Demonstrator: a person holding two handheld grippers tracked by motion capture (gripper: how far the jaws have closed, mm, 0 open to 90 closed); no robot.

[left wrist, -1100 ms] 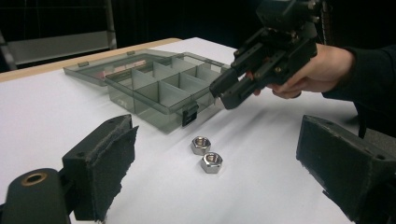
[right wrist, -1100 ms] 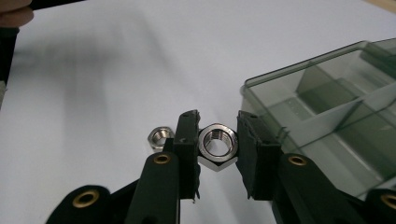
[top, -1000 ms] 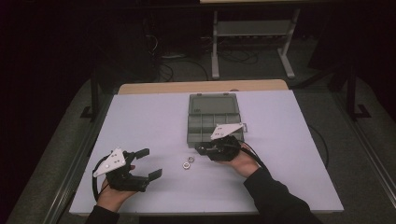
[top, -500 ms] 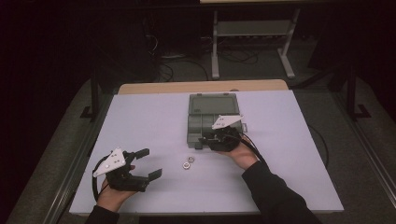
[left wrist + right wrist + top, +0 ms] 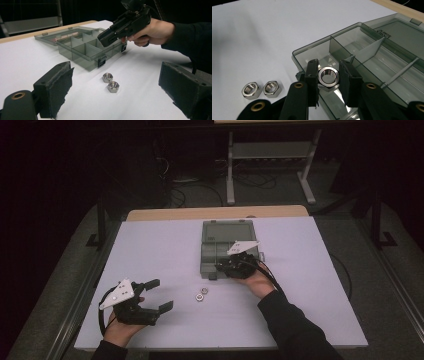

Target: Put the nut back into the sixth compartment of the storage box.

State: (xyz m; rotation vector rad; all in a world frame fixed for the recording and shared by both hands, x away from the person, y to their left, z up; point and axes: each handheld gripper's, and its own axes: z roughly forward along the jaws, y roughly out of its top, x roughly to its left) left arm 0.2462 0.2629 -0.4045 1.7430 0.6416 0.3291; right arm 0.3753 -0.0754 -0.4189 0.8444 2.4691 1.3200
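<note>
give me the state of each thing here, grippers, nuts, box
right gripper: shut on a nut, held over the box's near corner compartment
held nut: clamped between the jaws, hole facing the camera
left gripper: open, holding nothing, low by the table
two loose nuts: lying flat on the table, side by side, in front of the box
compartment box: lid open and laid back, compartments look empty

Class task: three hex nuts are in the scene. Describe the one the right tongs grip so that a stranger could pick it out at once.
Start at the grey compartment box on the white table. Over its near corner compartment, the right tongs grip a shiny hex nut. Unlike the two loose nuts lying side by side on the table, it is held above the box.
</note>
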